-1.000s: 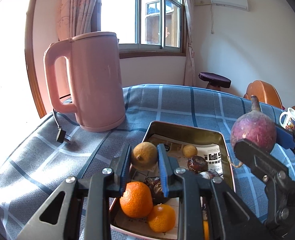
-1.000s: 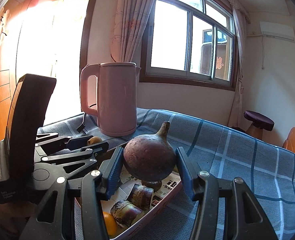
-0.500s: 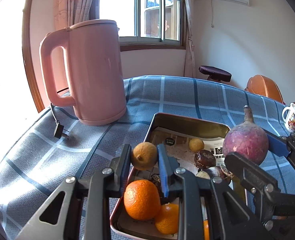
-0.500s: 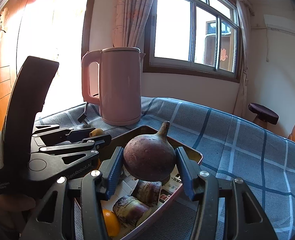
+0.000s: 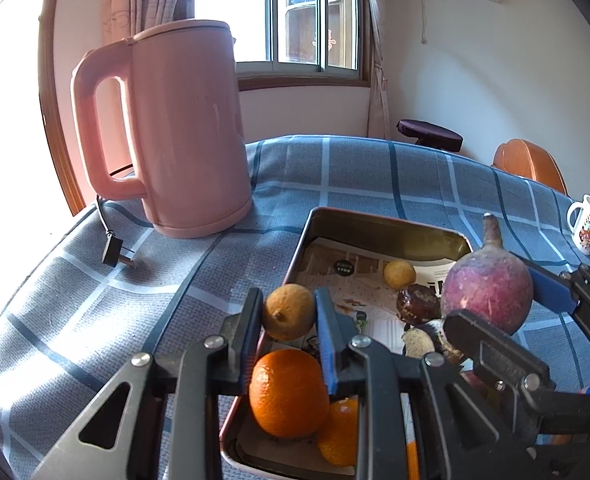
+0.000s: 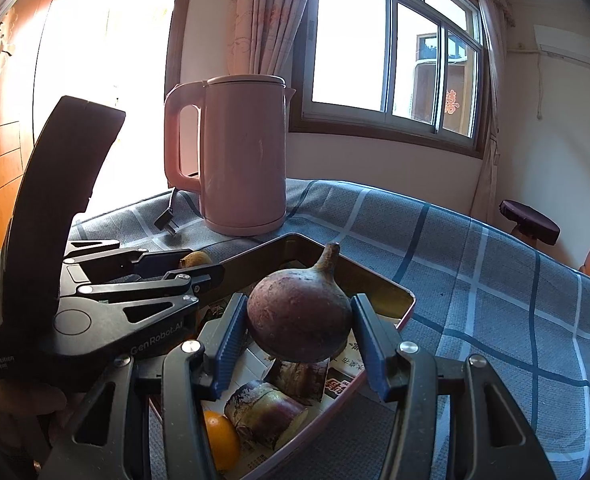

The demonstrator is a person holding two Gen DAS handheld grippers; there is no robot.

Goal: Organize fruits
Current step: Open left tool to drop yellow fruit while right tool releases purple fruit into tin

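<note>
My left gripper is shut on a small brown-yellow fruit, held just above the near left edge of a metal tray lined with newspaper. My right gripper is shut on a round purple root with a stem, hanging over the tray's right side. In the left wrist view the purple root shows at the right. In the tray lie two oranges, a small yellow fruit, a dark brown fruit and cut cane pieces.
A tall pink kettle stands on the blue checked tablecloth beyond the tray's left corner, its plug lying loose on the cloth. A printed mug sits at the far right. A stool and a wooden chair stand behind the table.
My right gripper has come down a little over the tray with the purple root in it. The left gripper keeps its fruit and has barely shifted.
</note>
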